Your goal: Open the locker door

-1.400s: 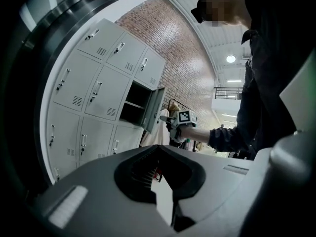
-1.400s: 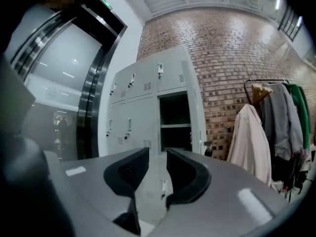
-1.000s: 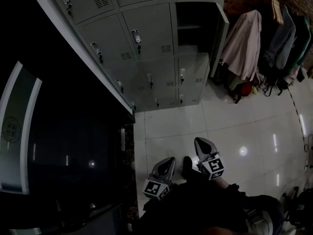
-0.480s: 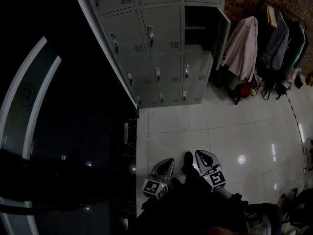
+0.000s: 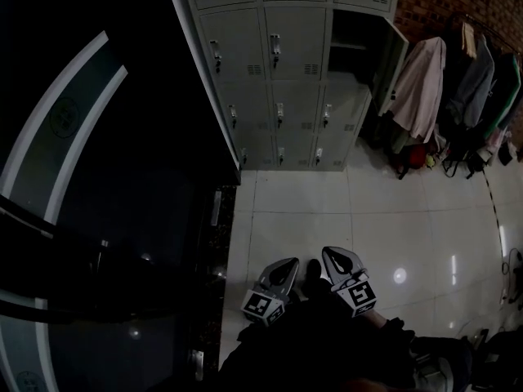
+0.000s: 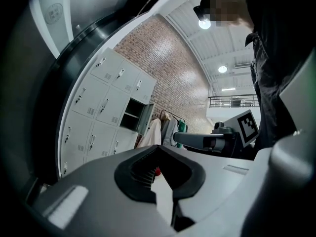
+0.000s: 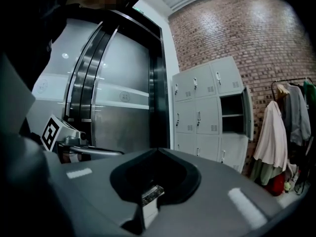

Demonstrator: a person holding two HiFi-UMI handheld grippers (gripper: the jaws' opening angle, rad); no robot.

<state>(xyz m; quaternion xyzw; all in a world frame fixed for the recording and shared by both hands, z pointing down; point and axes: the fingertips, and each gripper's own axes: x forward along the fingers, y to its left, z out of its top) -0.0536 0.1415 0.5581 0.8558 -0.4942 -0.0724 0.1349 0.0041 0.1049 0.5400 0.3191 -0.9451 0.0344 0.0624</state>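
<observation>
No words or numbers readable for me anywhere on that pass. The closest thing was a round emblem point(image 5: 64, 117) on the pale band of the dark glass door point(image 5: 122, 219) in the head view, and it was too small and dim to spell out. A similar seal point(image 7: 126, 97) sat on the band in the right gripper view, and I couldn't read that one either. The black-and-white square marker point(image 5: 260, 306) on the left gripper point(image 5: 288, 264) cube and the twin marker point(image 5: 360, 293) on the right gripper point(image 5: 333, 256) cube were block patterns only, no letters. Any print on the locker doors point(image 5: 298, 31) was too small for me to make out.
</observation>
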